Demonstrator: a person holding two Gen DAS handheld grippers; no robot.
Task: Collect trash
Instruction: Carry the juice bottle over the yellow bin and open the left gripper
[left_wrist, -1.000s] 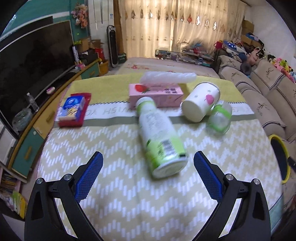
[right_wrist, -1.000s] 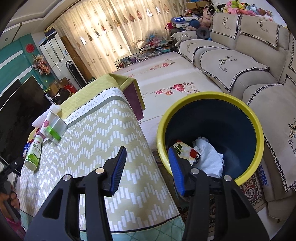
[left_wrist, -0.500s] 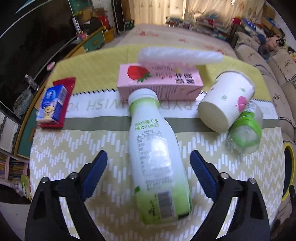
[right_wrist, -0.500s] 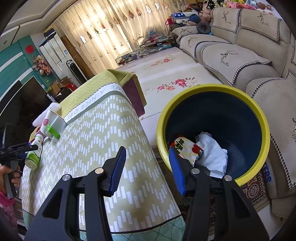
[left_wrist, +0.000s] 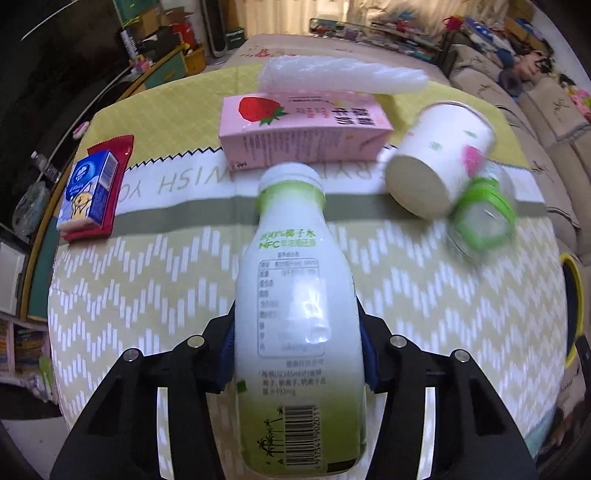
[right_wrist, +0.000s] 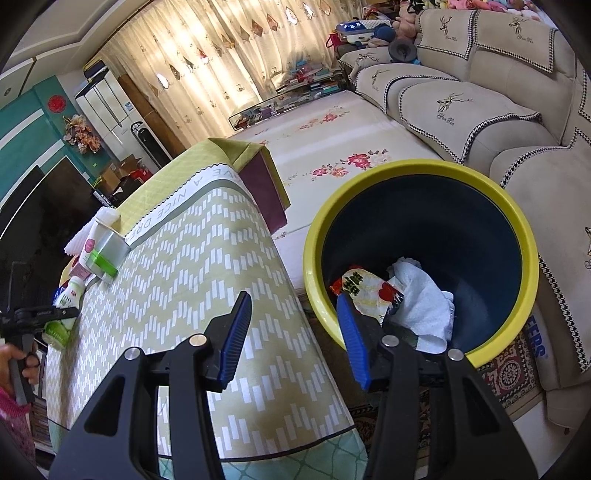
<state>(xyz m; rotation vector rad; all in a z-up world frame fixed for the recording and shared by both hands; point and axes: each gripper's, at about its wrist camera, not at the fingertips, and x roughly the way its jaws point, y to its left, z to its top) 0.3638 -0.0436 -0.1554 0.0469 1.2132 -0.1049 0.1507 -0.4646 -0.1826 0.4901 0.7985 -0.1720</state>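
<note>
Left gripper (left_wrist: 297, 354) sits over a white plastic drink bottle with a green base and printed label (left_wrist: 295, 332), which lies on its side on the table under a yellow-and-white zigzag cloth (left_wrist: 147, 280); the jaws are closing, blue pads against both flanks of the bottle body, cap end pointing away from the camera. Just beyond the cap lies a pink strawberry-print carton (left_wrist: 299, 136), flat, with a crumpled clear plastic bag (left_wrist: 340, 75) on top of it. To the right, a white paper cup (left_wrist: 439, 158) lies tipped over, touching a clear plastic cup with a green band (left_wrist: 484, 218), somewhat blurred. Far left: small blue tissue pack (left_wrist: 90, 194) resting on a red wrapper (left_wrist: 110, 155). Right gripper (right_wrist: 295, 336) hangs beside the table edge, jaws part-way apart, nothing between them. Just right of it stands a round yellow-rimmed bin with a dark blue interior (right_wrist: 517, 229), holding a printed snack wrapper (right_wrist: 369, 291) and a crumpled white tissue (right_wrist: 424, 299).
</note>
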